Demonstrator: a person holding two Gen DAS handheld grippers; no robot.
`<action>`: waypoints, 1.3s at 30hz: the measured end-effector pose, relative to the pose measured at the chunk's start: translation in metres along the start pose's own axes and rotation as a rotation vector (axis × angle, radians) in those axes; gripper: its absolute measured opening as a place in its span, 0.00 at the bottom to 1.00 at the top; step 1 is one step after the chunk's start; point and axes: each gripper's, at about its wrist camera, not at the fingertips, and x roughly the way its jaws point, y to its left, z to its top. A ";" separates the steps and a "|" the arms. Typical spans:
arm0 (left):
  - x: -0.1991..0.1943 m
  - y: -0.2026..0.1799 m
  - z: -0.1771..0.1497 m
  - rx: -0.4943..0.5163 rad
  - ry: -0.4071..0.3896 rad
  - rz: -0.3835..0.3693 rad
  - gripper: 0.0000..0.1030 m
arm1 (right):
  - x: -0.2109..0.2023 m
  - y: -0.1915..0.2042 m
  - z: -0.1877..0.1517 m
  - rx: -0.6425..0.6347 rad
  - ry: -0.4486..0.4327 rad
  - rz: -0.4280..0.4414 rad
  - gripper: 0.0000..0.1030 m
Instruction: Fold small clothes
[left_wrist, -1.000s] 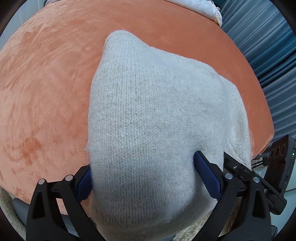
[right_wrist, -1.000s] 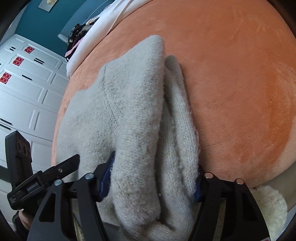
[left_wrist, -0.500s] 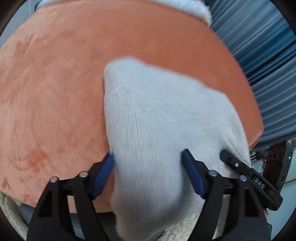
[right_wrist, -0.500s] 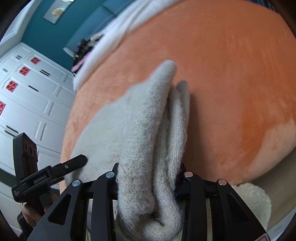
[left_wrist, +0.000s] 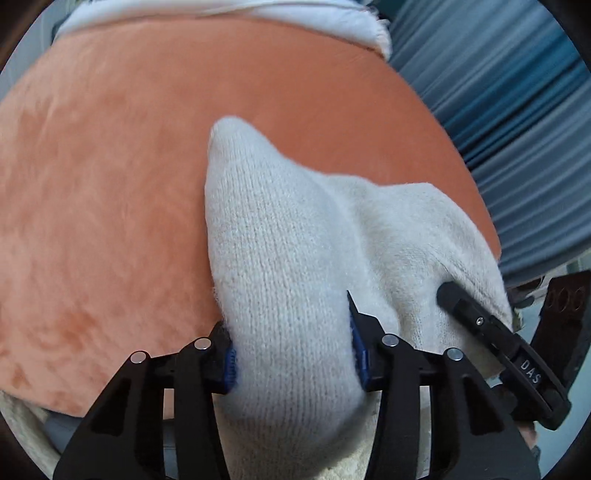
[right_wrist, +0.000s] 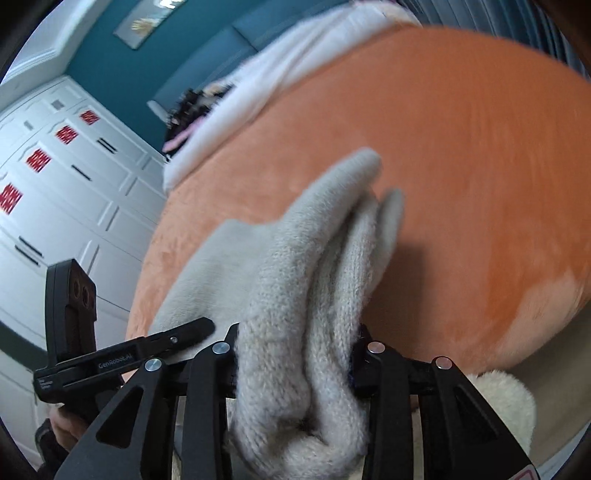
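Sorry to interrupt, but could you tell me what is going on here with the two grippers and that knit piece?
A person is folding a small cream knit garment on an orange plush blanket, with a handheld gripper in each hand. The left gripper is shut on one bunched end of the garment; the right gripper is shut on a thicker bundle of several layers. The far part of the garment lies on the blanket, the near part is raised between the grippers. White bedding lies at the blanket's far edge.
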 end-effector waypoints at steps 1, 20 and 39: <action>-0.014 -0.007 0.003 0.031 -0.028 0.007 0.43 | -0.011 0.011 0.004 -0.019 -0.029 0.002 0.32; -0.214 0.002 0.060 0.225 -0.439 0.072 0.43 | -0.083 0.165 0.059 -0.270 -0.340 0.142 0.32; -0.184 0.141 0.088 0.069 -0.409 0.121 0.47 | 0.056 0.198 0.060 -0.285 -0.129 0.232 0.34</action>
